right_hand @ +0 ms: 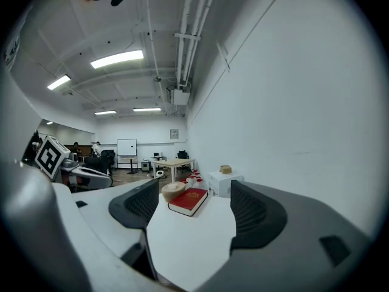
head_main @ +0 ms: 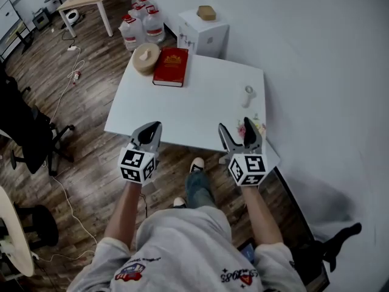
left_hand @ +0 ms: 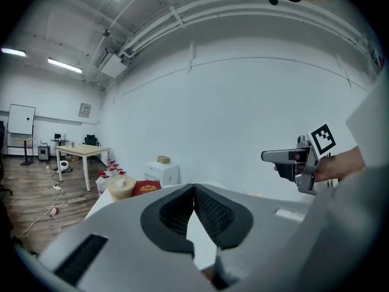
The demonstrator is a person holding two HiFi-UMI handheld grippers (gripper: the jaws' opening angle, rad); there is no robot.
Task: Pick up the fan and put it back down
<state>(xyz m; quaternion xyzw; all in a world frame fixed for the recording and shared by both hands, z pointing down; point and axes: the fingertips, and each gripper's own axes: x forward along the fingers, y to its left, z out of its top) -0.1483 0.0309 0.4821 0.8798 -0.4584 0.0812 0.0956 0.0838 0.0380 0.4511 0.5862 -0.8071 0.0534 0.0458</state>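
Hovering over the table [head_main: 182, 111] edge, the right gripper [head_main: 234, 125] gapes empty beside the likely fan [head_main: 259, 126], ready to grasp; the left gripper [head_main: 155, 127] idles, pinched together on nothing

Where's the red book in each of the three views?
Head view: book upper centre, at the table's far edge.
Left gripper view: book left of centre, above the jaws.
Right gripper view: book centre, beyond the open jaws.
Shared landmark: tan box beside it.
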